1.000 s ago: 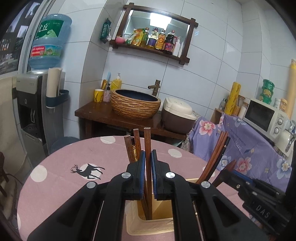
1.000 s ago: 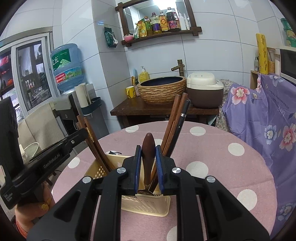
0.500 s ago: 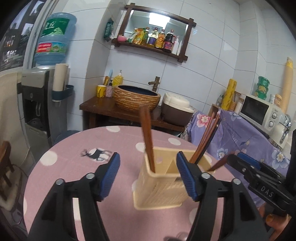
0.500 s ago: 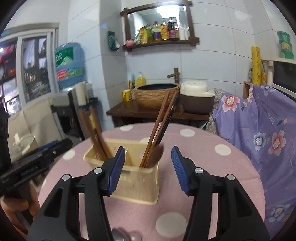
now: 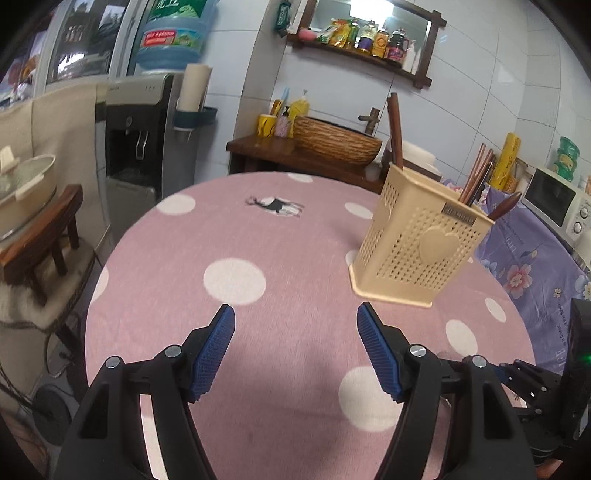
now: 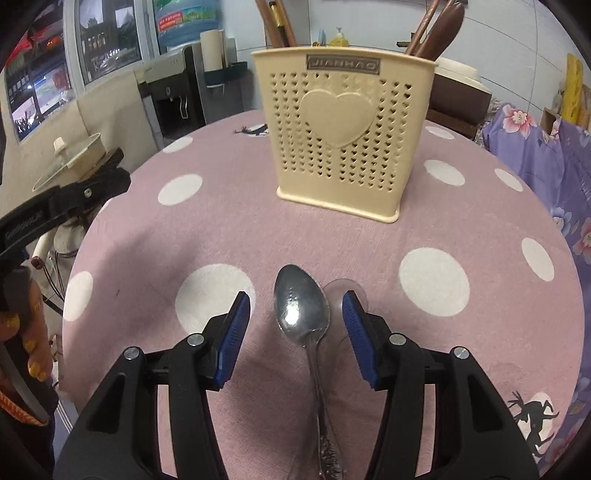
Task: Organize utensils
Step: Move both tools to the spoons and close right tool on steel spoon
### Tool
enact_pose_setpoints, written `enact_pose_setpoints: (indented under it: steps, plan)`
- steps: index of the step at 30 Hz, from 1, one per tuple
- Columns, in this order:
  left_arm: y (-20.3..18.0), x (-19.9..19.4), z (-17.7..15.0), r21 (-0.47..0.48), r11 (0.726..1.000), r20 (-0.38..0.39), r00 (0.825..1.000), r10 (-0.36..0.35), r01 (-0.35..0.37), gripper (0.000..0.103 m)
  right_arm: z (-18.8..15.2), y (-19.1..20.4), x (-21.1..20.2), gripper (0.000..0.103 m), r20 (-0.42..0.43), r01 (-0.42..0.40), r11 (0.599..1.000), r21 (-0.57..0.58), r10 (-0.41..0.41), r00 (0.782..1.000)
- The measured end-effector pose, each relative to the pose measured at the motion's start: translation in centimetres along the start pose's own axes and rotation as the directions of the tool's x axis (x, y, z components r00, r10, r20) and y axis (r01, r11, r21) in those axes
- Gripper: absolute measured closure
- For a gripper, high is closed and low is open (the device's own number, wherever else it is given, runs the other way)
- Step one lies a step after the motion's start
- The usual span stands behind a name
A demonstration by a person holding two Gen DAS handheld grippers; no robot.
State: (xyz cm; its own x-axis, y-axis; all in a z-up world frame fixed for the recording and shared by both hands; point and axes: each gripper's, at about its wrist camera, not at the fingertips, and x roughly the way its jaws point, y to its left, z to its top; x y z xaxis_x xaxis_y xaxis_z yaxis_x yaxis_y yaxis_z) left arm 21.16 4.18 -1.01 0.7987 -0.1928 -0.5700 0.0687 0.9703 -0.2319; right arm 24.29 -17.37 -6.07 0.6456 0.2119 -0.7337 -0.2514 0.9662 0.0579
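A cream plastic utensil holder point(image 5: 417, 243) point(image 6: 341, 133) stands on the pink polka-dot table point(image 5: 236, 258) point(image 6: 461, 206). It holds wooden chopsticks point(image 5: 395, 129) point(image 6: 275, 22) and a brown wooden spoon point(image 5: 504, 206) point(image 6: 448, 26). A metal spoon point(image 6: 301, 310) lies on the cloth between my right gripper's open fingers, bowl toward the holder. A clear spoon point(image 6: 345, 291) lies beside it, partly hidden. My right gripper point(image 6: 295, 325) is open and low over the metal spoon. My left gripper point(image 5: 295, 347) is open and empty above bare cloth, left of the holder.
A water dispenser point(image 5: 140, 140) and a stool with a pot point(image 5: 33, 206) stand left of the table. A dark wooden counter with a woven basin point(image 5: 332, 140) is behind. A floral purple cloth and a microwave point(image 5: 554, 203) are at the right.
Both grippers let go of the utensils in the holder, opened and pulled back. The right one dropped low over the metal spoon; the left one moved back and to the left.
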Motion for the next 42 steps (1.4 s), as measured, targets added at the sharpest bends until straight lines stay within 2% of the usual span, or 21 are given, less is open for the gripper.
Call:
enact_pose_setpoints:
  steps: [9,12,16,24,31,36,39,42]
  plan:
    - [0.3,-0.1,-1.6,-0.013,1.0,-0.031,0.999,-0.012,0.012,0.034,0.4,1.4,2.4,0.051,-0.053,0.065,0.998,-0.021,-0.066,0.996]
    - [0.4,-0.1,-1.6,-0.015,1.0,-0.031,0.999,-0.013,0.012,0.033,0.3,1.4,2.8,0.054,-0.065,0.08,0.997,-0.019,-0.081,0.995]
    - [0.6,-0.1,-1.8,-0.026,1.0,-0.036,0.999,-0.017,0.016,0.033,0.3,1.1,3.2,0.063,-0.078,0.076,0.997,-0.01,-0.077,0.994]
    - [0.1,0.1,-2.1,-0.02,1.0,-0.048,0.999,-0.024,0.023,0.033,0.4,1.0,3.1,0.063,-0.068,0.073,0.997,-0.006,-0.074,0.995]
    - [-0.6,0.6,-2.3,-0.016,0.999,-0.073,0.997,-0.034,0.032,0.033,1.1,-0.9,-1.1,0.064,0.031,0.006,0.997,0.077,-0.008,0.999]
    - [-2.3,1.2,-2.6,0.007,0.998,-0.103,0.993,-0.063,0.064,0.033,1.4,-4.7,-5.7,0.065,0.131,-0.064,0.976,0.209,0.037,0.991]
    - [-4.2,1.8,-3.1,0.03,0.994,-0.136,0.986,-0.099,0.104,0.033,1.4,-6.2,-7.7,0.067,0.17,-0.057,0.968,0.244,0.015,0.985]
    - [-6.3,2.4,-3.7,0.07,0.986,-0.168,0.976,-0.136,0.149,0.033,1.1,-7.1,-8.8,0.075,0.186,-0.049,0.962,0.268,-0.002,0.983]
